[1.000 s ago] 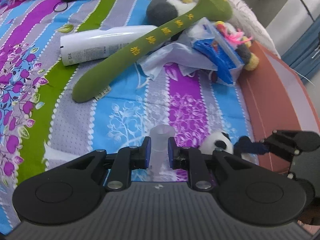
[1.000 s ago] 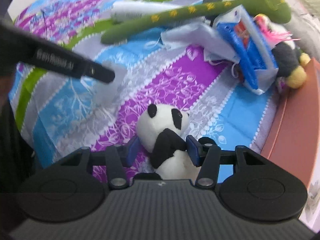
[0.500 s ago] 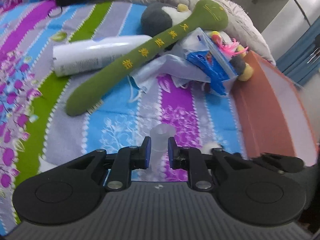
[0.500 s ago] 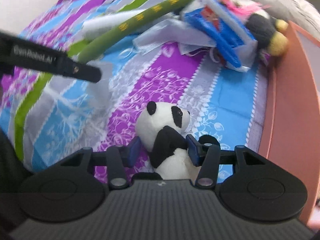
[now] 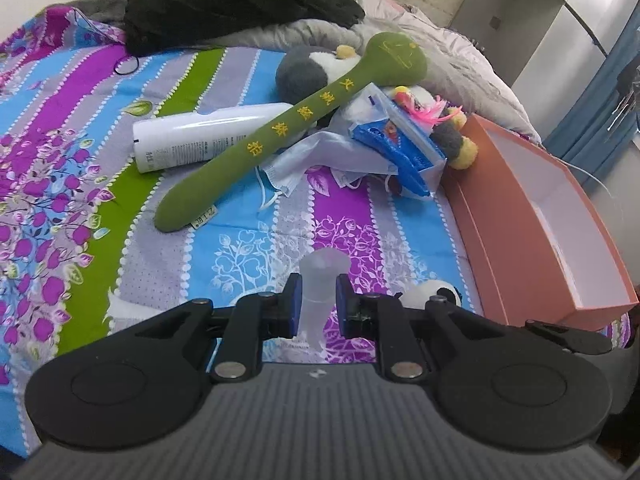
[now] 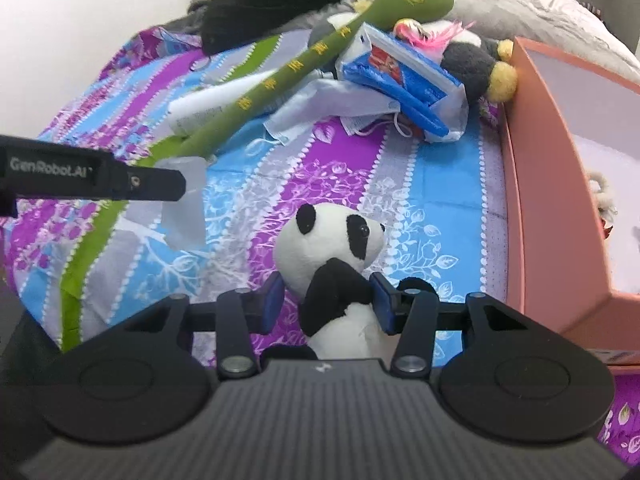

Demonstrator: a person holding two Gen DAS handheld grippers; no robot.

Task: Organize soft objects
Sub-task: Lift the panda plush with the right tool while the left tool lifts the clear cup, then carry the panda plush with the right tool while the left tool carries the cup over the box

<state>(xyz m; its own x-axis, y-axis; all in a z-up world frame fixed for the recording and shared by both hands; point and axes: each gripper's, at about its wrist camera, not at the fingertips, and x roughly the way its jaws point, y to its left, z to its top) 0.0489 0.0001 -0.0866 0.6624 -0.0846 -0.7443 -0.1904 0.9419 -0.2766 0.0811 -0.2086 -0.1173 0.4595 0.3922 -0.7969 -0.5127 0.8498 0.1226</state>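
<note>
My left gripper (image 5: 318, 304) is shut on a small translucent plastic cup (image 5: 322, 272) and holds it above the striped bedspread (image 5: 248, 248). In the right wrist view its black finger (image 6: 120, 180) and the cup (image 6: 184, 208) show at the left. My right gripper (image 6: 326, 300) is shut on a panda plush (image 6: 328, 240), its pads at the black arm and chest. In the left wrist view the panda (image 5: 430, 294) peeks out just right of the left fingers. A salmon box (image 6: 552, 184) lies open at the right, close to the panda.
Behind on the bed lie a long green plush (image 5: 280, 132), a white bottle (image 5: 192, 140), face masks (image 5: 316, 156), a blue packet (image 5: 400, 144) and a grey plush (image 5: 304, 72). A black garment (image 5: 240, 0) and a grey duvet lie beyond. Something pale lies inside the box (image 5: 520, 232).
Both grippers have risen and drawn back with their loads still gripped. The right gripper has rolled, and the salmon box has come further into both views.
</note>
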